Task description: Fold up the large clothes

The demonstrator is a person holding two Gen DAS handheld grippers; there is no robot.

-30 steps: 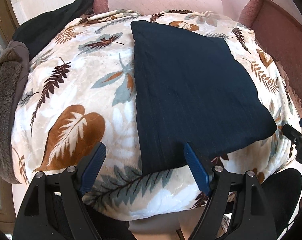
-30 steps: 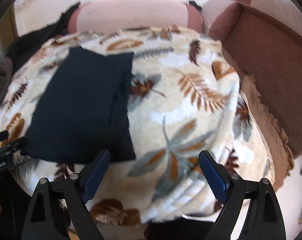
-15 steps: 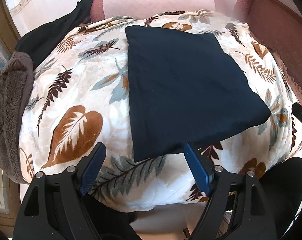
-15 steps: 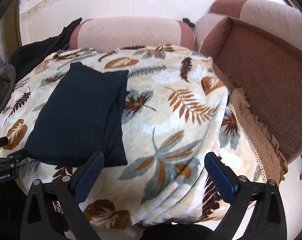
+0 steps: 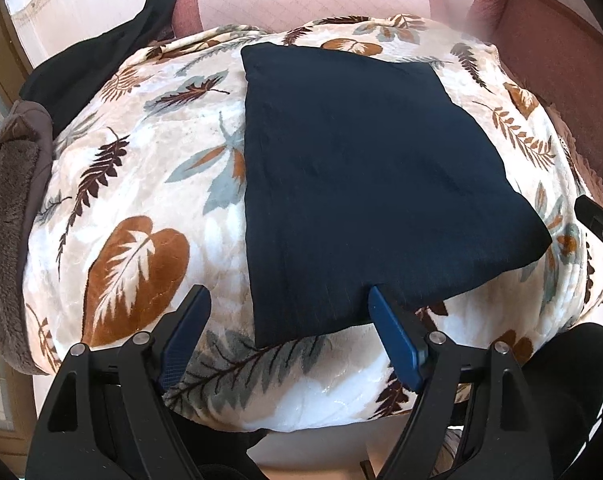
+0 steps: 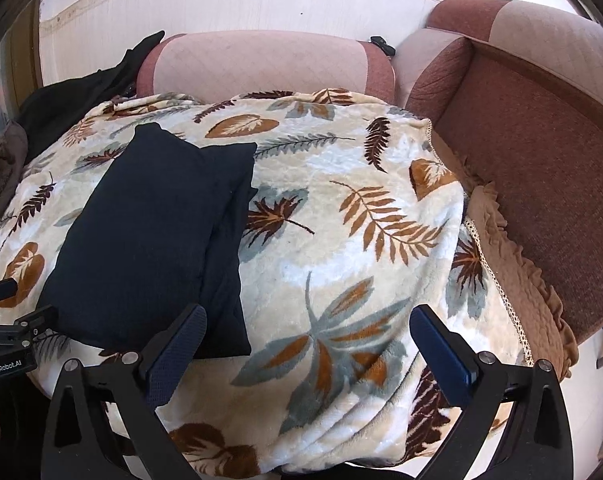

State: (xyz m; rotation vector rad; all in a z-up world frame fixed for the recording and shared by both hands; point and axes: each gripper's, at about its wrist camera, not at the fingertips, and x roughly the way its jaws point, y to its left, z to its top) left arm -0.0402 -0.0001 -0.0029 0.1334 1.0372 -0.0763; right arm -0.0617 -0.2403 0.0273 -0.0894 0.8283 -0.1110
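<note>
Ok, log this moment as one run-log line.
stage: fold done | dark folded garment: flat on leaf blanket | left hand-held gripper: open, empty | right hand-held gripper: open, empty

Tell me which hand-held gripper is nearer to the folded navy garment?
Left. The left hand-held gripper hangs over the folded navy garment, at its near edge; the right hand-held gripper is beside it, over the blanket.

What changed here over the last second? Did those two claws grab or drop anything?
The right gripper spread its jaws wider and tilted up, showing more sofa and wall. Nothing was grabbed or dropped. The folded dark garment stayed put on the leaf blanket, and the left gripper stayed open, empty.
</note>
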